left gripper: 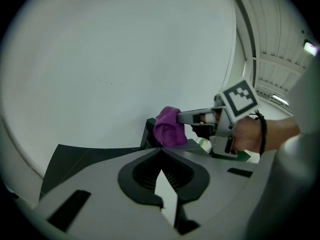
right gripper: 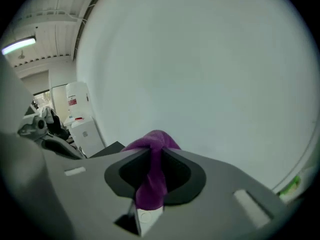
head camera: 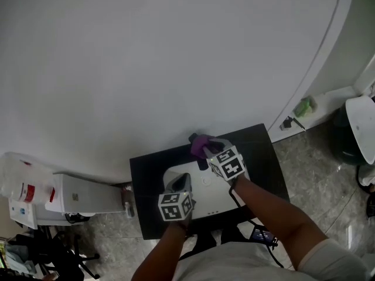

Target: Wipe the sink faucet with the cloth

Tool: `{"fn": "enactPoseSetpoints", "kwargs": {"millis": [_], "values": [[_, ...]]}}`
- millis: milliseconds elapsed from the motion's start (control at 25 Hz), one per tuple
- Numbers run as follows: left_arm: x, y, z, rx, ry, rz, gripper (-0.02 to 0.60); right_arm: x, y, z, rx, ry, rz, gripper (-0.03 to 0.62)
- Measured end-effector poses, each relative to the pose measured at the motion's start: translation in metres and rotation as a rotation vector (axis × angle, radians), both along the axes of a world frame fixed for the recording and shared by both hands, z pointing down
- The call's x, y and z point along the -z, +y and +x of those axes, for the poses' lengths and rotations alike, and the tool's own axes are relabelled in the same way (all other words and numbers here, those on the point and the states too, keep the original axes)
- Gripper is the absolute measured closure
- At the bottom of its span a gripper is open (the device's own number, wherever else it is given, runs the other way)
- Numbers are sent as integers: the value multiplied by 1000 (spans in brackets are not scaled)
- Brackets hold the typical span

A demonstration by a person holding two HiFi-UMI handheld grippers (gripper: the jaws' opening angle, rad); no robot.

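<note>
1. Pinches the purple cloth (right gripper: 150, 186) in the right gripper (right gripper: 151, 154), at the black counter's (head camera: 146, 174) far edge by the white wall (head camera: 176, 51).
2. Holds the left gripper (left gripper: 161, 150) pressed together and empty, nearer, above the basin (head camera: 212, 205).

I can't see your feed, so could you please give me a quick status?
Left gripper shut, empty. Right gripper shut on purple cloth. Cloth at faucet, contact unclear. Nothing blocking.

Lighting was soft, even and rather dim. A ceiling strip light (right gripper: 19, 45) glowed at the right gripper view's upper left. Both gripper views curved strongly into dark round edges, and the cloth (right gripper: 151, 179) looked slightly blurred.
</note>
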State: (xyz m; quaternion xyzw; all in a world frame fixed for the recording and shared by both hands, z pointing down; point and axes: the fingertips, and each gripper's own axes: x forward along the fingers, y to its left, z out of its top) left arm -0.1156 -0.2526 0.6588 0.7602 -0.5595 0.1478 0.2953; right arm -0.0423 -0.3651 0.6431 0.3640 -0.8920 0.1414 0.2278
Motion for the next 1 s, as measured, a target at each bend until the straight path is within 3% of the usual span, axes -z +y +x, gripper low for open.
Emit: {"fn": "enactPoseSetpoints", "kwargs": {"millis": [160, 280, 440, 680, 800, 1000], "values": [[-2, 1, 1, 7, -5, -2, 577, -25, -15, -12, 21, 58, -59, 526], [-5, 2, 0, 9, -5, 1, 577, -39, 22, 3, 31, 62, -77, 526], [-4, 3, -2, 20, 6, 7, 577, -75, 72, 35, 30, 74, -183, 526], [6, 3, -5, 41, -9, 21, 577, -64, 5, 43, -7, 22, -98, 526], [5, 3, -6, 61, -13, 18, 577, -84, -8, 25, 45, 49, -127, 526], [-3, -3, -15, 82, -7, 13, 577, -132, 17, 4, 116, 94, -203, 526]]}}
